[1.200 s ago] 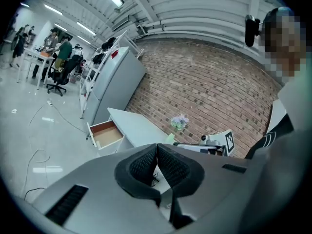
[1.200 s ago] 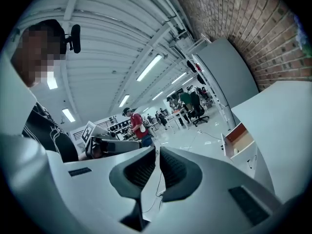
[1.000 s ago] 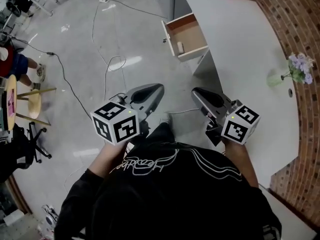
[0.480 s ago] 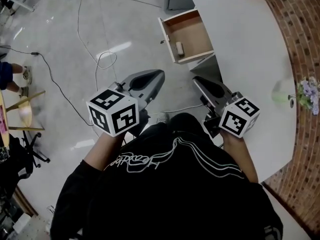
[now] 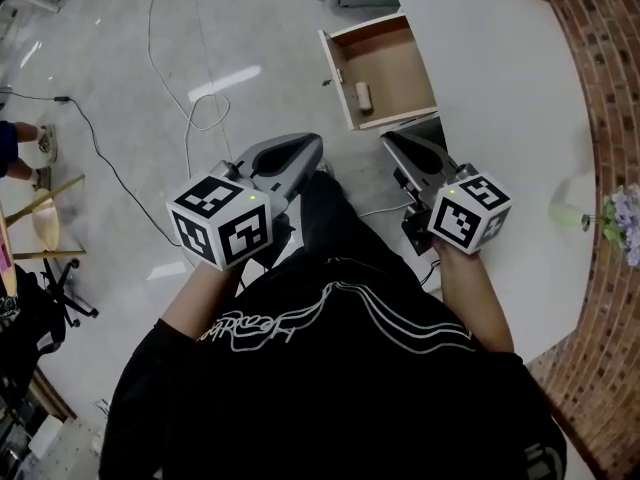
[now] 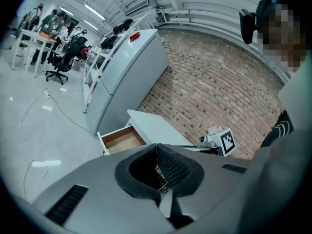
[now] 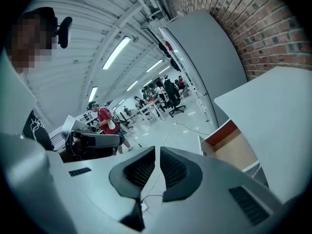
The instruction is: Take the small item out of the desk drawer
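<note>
A wooden drawer (image 5: 385, 69) stands pulled out from the white desk (image 5: 500, 118), open side up. A small beige item (image 5: 364, 95) lies in it near its front panel. My left gripper (image 5: 311, 146) and right gripper (image 5: 393, 143) are held side by side in front of the person's body, both short of the drawer. Each has its jaws shut with nothing between them. In the left gripper view the drawer (image 6: 121, 139) shows ahead at left. From the right gripper view the drawer (image 7: 233, 144) lies ahead at right.
A small vase of purple flowers (image 5: 622, 215) stands on the desk's right side by the brick wall (image 5: 600, 48). Cables (image 5: 190, 78) trail over the grey floor at left. A stool (image 5: 45, 218) and a chair stand at far left. A grey cabinet (image 6: 126, 67) stands behind the desk.
The view has moved closer to the desk. Both grippers have shifted slightly forward toward the drawer. Their jaws stay shut.
</note>
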